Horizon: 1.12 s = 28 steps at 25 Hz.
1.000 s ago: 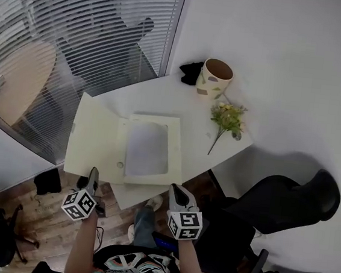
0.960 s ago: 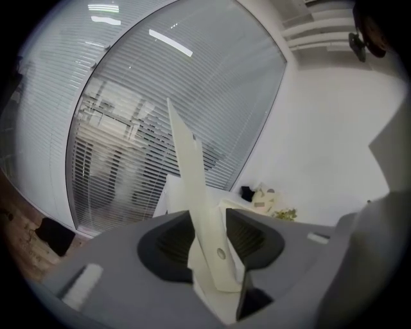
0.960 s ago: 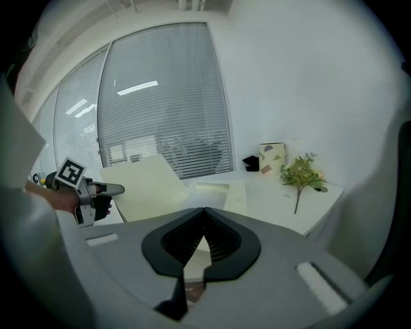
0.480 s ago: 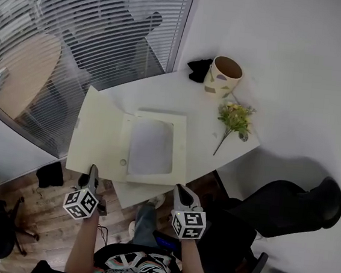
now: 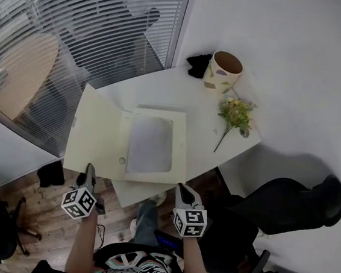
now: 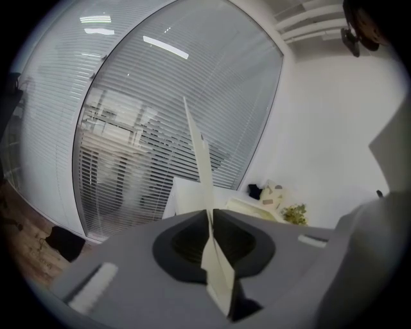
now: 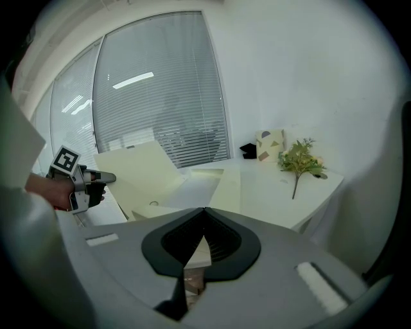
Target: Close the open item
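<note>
We're looking down into a corner of the room, with a white wall [image 5: 288, 54] on the right and slatted blinds [image 5: 79, 26] across glass on the left. A round tan tabletop [image 5: 22, 78] shows dimly beyond the slats, and there's wooden floor [image 5: 46, 223] below. Wedged into that corner is a white table [image 5: 163, 90], and its far end is busy. A cup [image 5: 223, 72] with coloured patches stands upright there, a black object [image 5: 198, 64] sits just beside it against the wall, and a flower sprig [image 5: 236, 112] lies flat nearer the right edge, well apart from the action. A black chair [image 5: 284, 202] sits off to the right of the table. Now to the task: the cream folder [image 5: 178, 146] lies open at the near side of the table, with a pale grey panel in its middle. Its flap [image 5: 95, 134] is swung out to the left, reaching past the table's edge toward the blinds. The left gripper [image 5: 89, 168] comes in at the flap's near edge. Its jaws have just been closing, and in the left gripper view we see them clenched on the thin cream sheet, which runs edge-on straight up between them. The right gripper [image 5: 182, 190] hovers at the table's near edge by the folder's right corner. Its own view shows its jaw tips pressed together.
</note>
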Available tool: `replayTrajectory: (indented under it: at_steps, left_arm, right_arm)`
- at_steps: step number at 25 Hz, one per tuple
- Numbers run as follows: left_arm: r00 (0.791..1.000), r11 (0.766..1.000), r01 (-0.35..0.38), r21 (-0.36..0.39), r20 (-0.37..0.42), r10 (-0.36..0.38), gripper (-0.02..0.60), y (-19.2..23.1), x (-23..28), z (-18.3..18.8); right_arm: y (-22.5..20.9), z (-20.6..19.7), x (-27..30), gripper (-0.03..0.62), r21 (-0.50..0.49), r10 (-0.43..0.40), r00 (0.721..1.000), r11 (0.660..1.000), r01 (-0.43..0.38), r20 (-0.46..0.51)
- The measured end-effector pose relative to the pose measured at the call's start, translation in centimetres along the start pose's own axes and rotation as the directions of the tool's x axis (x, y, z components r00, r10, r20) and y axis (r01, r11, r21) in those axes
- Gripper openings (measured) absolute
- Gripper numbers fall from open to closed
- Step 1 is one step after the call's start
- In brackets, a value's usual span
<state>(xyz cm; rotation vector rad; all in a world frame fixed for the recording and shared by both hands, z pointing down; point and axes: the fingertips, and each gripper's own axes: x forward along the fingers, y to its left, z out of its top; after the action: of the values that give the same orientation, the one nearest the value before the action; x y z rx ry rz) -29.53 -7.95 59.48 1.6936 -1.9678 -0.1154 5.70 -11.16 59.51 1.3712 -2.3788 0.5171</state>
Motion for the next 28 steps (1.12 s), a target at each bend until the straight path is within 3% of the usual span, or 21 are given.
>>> replayTrajectory:
  at_steps: [16, 23, 28]
  left_arm:
    - [1.0, 0.999, -0.017, 0.034, 0.006, 0.017, 0.078, 0.5, 1.2, 0.7]
    - [1.0, 0.993, 0.003, 0.119, 0.0, -0.003, 0.078, -0.2, 1.5, 1.2]
    - [1.0, 0.992, 0.004, 0.127, 0.003, -0.005, 0.077, -0.5, 1.7, 1.3]
  right_arm:
    - [-2.1, -3.0, 1.8, 0.0, -0.052, -0.04, 0.996, 0.998, 0.036, -0.078]
    - [-2.3, -3.4, 2.2, 0.0, -0.057, -0.051, 0.993, 0.997, 0.045, -0.103]
    - [-2.3, -3.5, 2.4, 0.0, -0.036, -0.044, 0.994, 0.999, 0.04, -0.101]
